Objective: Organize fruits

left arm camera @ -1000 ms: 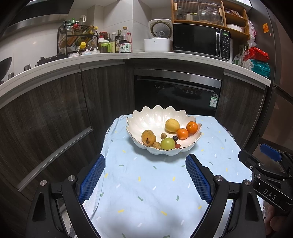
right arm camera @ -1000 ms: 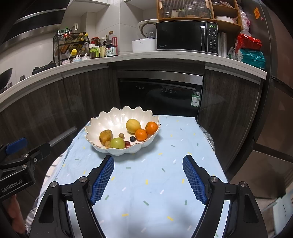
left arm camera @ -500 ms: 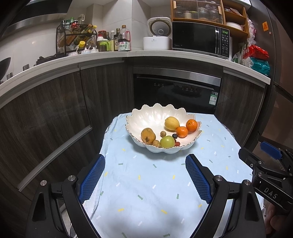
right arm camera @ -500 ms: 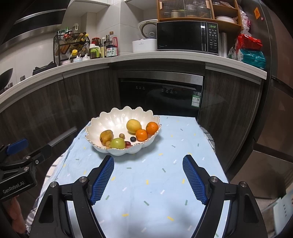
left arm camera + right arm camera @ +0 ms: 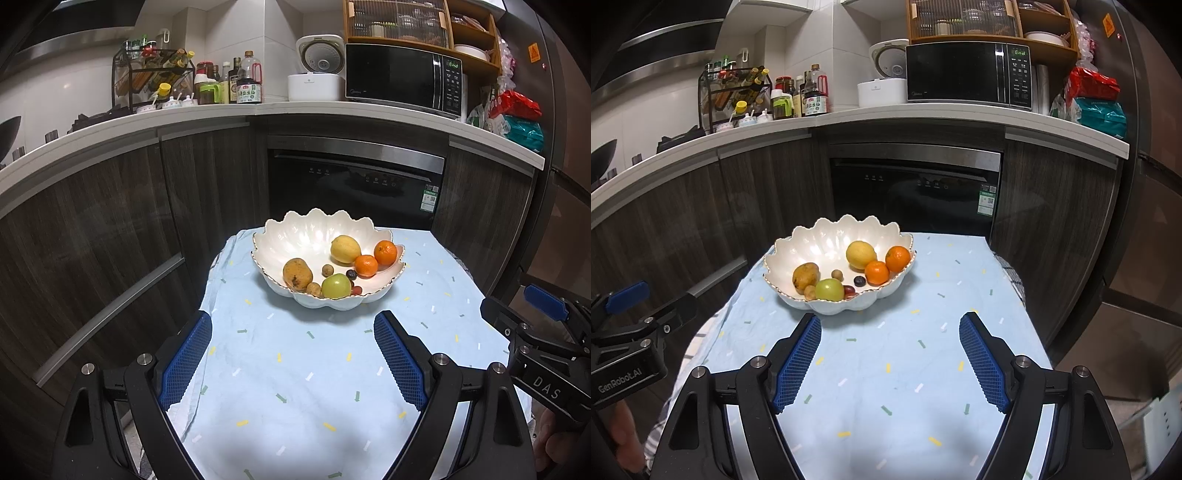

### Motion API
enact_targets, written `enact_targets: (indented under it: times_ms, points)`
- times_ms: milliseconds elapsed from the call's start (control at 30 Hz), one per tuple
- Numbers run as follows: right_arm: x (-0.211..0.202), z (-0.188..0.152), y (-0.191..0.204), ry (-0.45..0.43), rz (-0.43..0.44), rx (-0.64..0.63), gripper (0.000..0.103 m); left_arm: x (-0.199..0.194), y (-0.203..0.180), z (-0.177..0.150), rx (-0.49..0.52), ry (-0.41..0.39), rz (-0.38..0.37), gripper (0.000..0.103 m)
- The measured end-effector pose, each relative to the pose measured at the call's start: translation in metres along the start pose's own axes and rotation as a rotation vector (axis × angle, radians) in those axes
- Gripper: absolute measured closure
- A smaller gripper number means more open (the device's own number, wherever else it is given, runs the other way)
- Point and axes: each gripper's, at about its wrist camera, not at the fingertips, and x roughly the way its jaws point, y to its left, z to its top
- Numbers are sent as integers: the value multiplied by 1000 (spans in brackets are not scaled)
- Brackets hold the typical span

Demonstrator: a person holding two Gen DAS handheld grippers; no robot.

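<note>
A white scalloped bowl (image 5: pixel 295 236) stands on the far part of a table under a light blue cloth (image 5: pixel 295 369). In it lie a yellow lemon (image 5: pixel 345 249), two oranges (image 5: pixel 385 253), a green apple (image 5: pixel 336 286), a brownish pear (image 5: pixel 297 274) and several small fruits. The bowl also shows in the right wrist view (image 5: pixel 820 243). My left gripper (image 5: pixel 293 356) is open and empty, above the cloth, short of the bowl. My right gripper (image 5: pixel 890 358) is open and empty, likewise short of the bowl.
Dark cabinets and a built-in dishwasher (image 5: pixel 354 184) stand behind the table. The counter above holds bottles (image 5: pixel 247 83), a rice cooker (image 5: pixel 317 70) and a microwave (image 5: pixel 402 79). The table's edges drop off left and right.
Both grippers have drawn back and lifted slightly; the bowl sits a little higher and smaller in both views. Jaws stay open.
</note>
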Motion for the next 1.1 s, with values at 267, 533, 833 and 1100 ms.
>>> enact_targets:
  times_ms: [267,533,833,1100]
  points:
    - [1,0,2,5,2,-4,25,3,0,-1,3,8,4,13]
    - [2,0,2,7,3,-4,25,4,0,0,4,13,9,13]
    - [3,-1,1,8,3,-2,25,6,-1,-1,12,13,19,13]
    - [4,-2,1,4,4,4,25,3,-1,-1,10,0,24,13]
